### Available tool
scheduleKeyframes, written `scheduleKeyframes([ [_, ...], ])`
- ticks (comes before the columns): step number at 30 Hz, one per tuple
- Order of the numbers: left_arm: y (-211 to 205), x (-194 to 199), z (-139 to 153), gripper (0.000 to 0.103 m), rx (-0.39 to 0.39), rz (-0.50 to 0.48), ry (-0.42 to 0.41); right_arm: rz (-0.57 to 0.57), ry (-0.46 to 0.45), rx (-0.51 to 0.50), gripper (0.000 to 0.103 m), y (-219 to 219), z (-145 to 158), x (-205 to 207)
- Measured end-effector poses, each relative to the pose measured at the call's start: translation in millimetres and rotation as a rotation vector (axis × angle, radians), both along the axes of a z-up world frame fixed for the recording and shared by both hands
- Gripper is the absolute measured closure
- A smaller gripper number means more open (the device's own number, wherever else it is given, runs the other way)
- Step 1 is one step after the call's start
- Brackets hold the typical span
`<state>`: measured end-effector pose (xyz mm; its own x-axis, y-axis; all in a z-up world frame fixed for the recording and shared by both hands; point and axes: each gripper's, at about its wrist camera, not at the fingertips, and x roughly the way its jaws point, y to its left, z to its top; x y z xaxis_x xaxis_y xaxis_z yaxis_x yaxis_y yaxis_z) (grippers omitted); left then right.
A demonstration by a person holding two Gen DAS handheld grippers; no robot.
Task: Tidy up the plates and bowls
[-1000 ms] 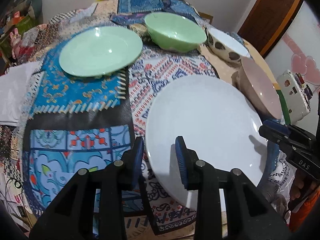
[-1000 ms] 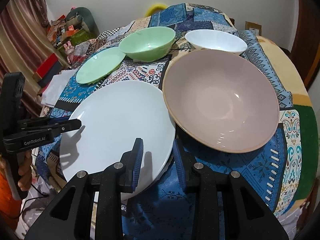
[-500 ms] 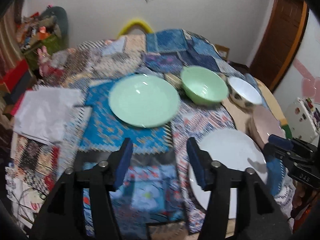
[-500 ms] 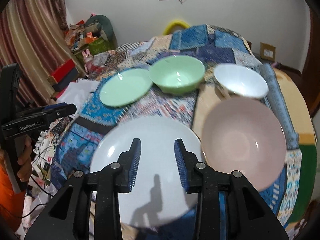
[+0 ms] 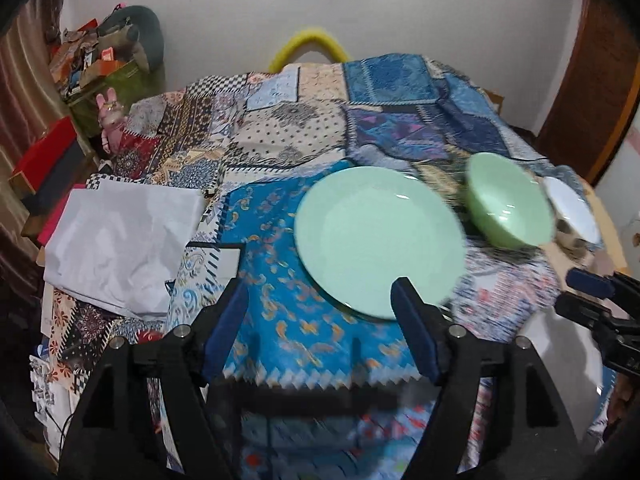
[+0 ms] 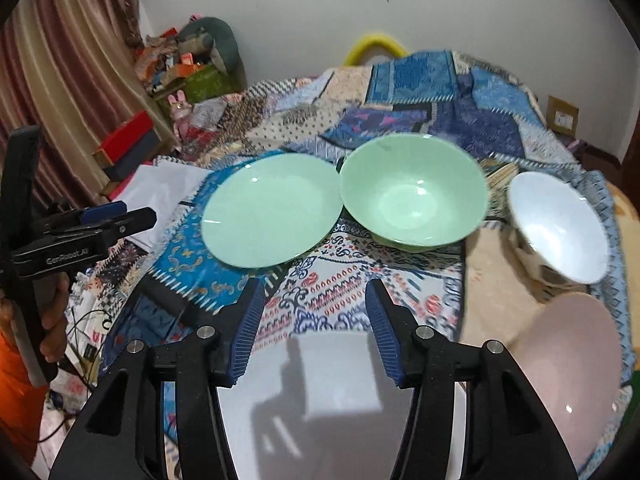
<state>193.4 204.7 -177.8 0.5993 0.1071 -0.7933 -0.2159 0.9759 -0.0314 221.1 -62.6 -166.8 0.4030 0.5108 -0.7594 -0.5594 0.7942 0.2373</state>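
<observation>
Both tools angled downward, empty jaws opening

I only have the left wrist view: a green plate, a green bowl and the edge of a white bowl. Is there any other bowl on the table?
Observer: Yes. The right wrist view shows a pink bowl at the near right, on this side of the white bowl.
Operator: Anything in it?
Observer: No. What shows of its inside is bare.
Operator: Is the right hand-held gripper carrying anything?
Observer: No. The right hand-held gripper has its jaws opening with nothing between them, over the white plate.
</observation>
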Motion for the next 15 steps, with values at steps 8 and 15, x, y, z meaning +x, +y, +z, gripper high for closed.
scheduleKeyframes([
  [8,33.6,48.0,-45.6,0.054,-0.102,-0.025,0.064,0.025,0.083,-0.046,0.055,35.0,-23.6,31.7],
  [15,41.4,72.6,-71.9,0.075,-0.159,-0.086,0.103,0.036,0.123,-0.096,0.07,59.0,-41.4,46.4],
])
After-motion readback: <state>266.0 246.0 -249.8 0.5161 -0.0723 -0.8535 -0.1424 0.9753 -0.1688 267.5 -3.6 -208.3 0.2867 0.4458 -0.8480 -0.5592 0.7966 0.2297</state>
